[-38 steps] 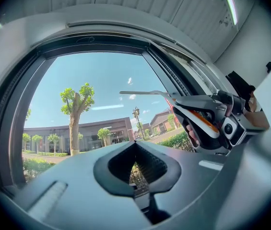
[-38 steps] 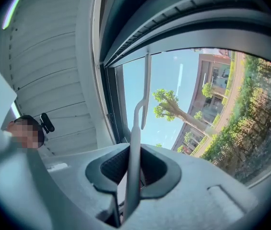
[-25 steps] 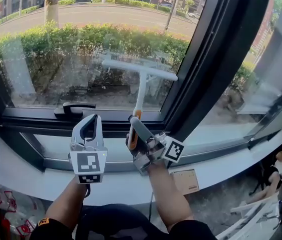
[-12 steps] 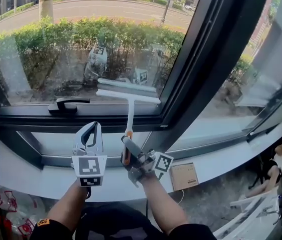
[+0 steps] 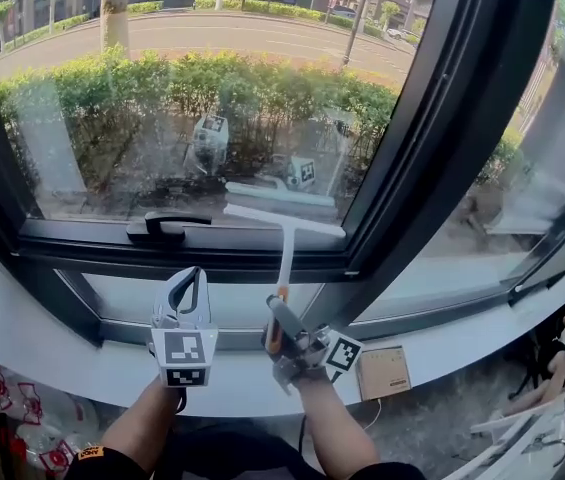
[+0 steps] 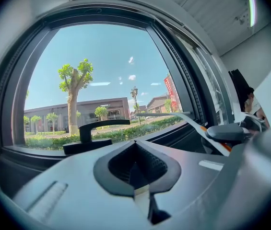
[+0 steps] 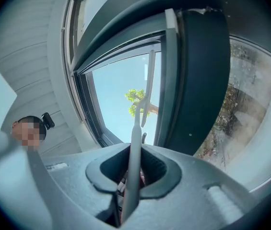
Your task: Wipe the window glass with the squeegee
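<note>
Having drawn the white T-shaped plastic squeegee (image 5: 286,232) from mid-pane down to the bottom edge of the dusty window glass (image 5: 162,98), holds its handle clamped in the right gripper (image 5: 275,313), left gripper (image 5: 189,278) closed and empty, stroke seemingly finished.

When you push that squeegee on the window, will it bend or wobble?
The squeegee is probably stiff: its thin white shaft looks straight, clamped in the right gripper. It seems light, since one gripper carries it. The wide blade might twist, held only at the handle.
</note>
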Available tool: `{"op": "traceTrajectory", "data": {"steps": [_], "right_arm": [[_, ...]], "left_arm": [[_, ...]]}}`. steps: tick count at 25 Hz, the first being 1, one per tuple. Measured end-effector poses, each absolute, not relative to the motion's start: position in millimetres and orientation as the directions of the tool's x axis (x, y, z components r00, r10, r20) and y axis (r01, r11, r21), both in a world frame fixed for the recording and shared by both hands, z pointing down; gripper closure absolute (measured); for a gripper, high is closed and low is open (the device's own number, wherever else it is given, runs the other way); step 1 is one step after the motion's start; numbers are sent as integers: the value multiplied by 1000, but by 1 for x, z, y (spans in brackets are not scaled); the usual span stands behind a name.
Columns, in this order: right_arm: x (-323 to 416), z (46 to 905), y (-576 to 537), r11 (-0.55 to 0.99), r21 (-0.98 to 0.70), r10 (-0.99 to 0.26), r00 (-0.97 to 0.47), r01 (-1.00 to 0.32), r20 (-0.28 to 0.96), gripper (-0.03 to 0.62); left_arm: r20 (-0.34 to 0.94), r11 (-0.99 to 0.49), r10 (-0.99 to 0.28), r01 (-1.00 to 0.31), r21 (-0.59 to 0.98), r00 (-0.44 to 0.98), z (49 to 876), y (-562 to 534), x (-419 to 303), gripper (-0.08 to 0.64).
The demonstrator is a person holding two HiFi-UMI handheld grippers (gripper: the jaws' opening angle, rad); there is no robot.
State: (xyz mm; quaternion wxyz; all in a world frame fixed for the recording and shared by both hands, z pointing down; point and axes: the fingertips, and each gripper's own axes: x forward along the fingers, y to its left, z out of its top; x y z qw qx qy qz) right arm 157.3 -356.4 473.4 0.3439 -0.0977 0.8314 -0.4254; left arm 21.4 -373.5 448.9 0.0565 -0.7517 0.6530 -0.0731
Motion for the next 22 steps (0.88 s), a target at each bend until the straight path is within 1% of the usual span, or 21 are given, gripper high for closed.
{"op": "traceTrajectory", "data": {"steps": [4, 8, 13, 17, 20, 22], "right_arm": [[138, 444, -347, 680, -723, -424, -737, 126, -527, 546], [99, 397, -343, 745, -651, -349, -747, 145, -566, 546], [36, 323, -341, 823, -548, -254, -764, 152, -593, 546], [-25, 274, -337, 861, -488, -203, -783, 144, -588, 546], [-59, 250, -337, 877, -458, -180, -783, 146, -595, 546], [-70, 240, -342, 877, -458, -187, -772, 147, -607, 546]], "left_arm": [[26, -117, -993, -976, -181, 114, 439, -367, -9, 541], [-15, -76, -997, -981, -176, 80, 417, -362, -53, 541], [-129, 0, -991, -983, -185, 24, 357, -350, -121, 541], [-229, 65, -973, -979, -193, -20, 306, -336, -175, 541], [-285, 94, -958, -974, -204, -32, 276, -325, -206, 541], [-315, 106, -948, -972, -212, -34, 261, -318, -222, 541]]}}
